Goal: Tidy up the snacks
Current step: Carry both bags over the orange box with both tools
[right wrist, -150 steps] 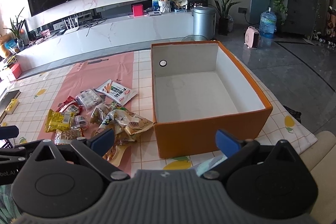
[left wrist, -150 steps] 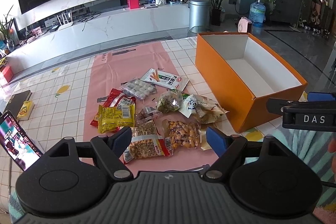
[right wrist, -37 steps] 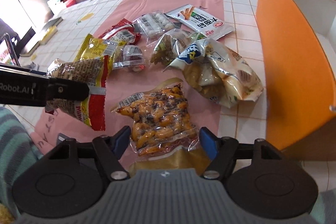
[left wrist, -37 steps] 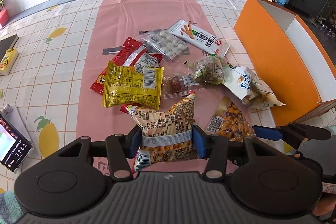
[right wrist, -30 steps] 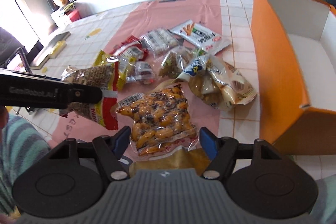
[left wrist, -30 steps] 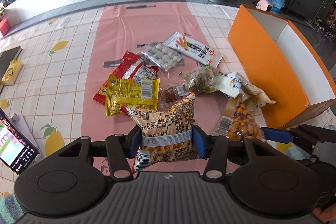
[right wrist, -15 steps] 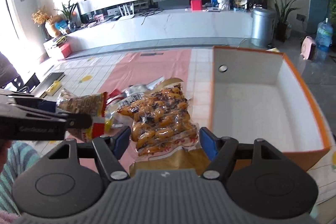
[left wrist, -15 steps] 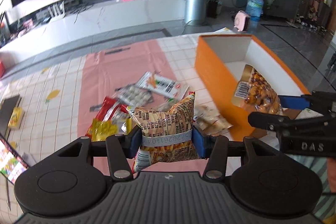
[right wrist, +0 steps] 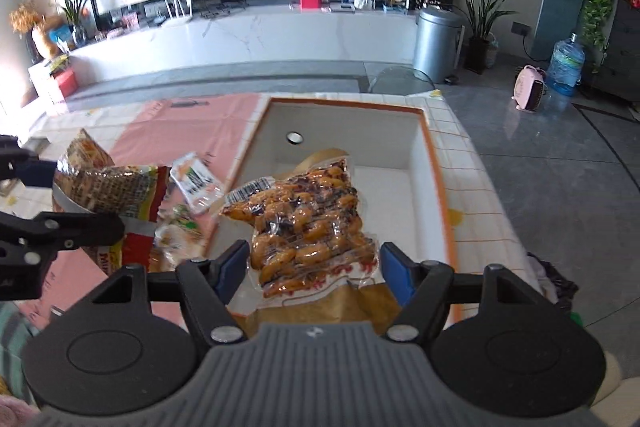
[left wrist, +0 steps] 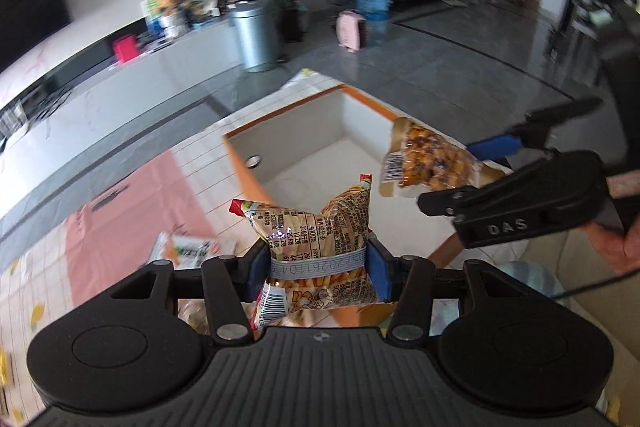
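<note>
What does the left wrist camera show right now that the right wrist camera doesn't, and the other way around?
Only the left wrist view shows the left gripper clamping the printed snack bag squarely at its middle. Only the right wrist view shows the right gripper from behind and the white snack packet on the pink mat. Both show the clear bag of orange snacks hanging over the orange box.

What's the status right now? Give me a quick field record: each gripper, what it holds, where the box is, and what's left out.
left gripper: shut on fries snack bag, held in the air beside the box's near corner
right gripper: holds clear peanut pack, above the box opening
orange box: open top, white inside, no snacks seen inside
snacks left out: white stick-snack packet and others on the pink mat
next step, likely: release both packs into the box
</note>
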Demonstrator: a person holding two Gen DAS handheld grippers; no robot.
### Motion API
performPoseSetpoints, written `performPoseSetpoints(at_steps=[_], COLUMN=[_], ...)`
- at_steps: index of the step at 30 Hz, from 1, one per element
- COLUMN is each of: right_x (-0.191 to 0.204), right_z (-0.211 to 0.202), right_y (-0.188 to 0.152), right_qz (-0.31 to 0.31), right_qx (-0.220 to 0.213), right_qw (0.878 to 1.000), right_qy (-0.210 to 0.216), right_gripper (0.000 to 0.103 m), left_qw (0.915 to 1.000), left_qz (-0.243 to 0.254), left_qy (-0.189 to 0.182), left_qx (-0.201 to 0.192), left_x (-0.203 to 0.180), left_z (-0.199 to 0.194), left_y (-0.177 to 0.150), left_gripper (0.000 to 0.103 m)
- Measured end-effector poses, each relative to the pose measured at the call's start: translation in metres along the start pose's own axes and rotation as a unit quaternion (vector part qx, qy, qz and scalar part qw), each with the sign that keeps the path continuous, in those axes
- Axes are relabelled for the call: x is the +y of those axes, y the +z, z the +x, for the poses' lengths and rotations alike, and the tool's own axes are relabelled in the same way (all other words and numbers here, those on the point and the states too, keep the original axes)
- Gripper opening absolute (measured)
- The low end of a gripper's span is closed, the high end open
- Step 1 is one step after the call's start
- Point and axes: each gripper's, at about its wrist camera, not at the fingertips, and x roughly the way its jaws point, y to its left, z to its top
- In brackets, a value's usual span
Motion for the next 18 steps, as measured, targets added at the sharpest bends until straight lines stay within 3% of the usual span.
performPoseSetpoints(at_steps=[8, 13, 18], right_x=[-0.04, -0.049, -0.04], right_z=[0.043, 0.068, 0.086], right_y=[0.002, 0.007, 0.015], right_qz=[-0.038, -0.056, -0.111], right_qx=[0.07, 0.114, 0.13], right_qw=[0.997, 0.991, 0.984], right_qy=[0.0, 0.034, 0.048], right_gripper=[0.069, 0.069, 0.069], left_qw=[0.9927, 0.977, 0.9573], left_qz=[0.087, 0.154, 0.218], left_qy=[-0.058, -0.08, -0.063], left_qx=[0.061, 0.124, 0.179], left_x=[-0.02, -0.027, -0.03], left_z=[0.06, 0.098, 0.13], left_y=[0.026, 0.038, 0.035], left_gripper=[0.058, 0.058, 0.058])
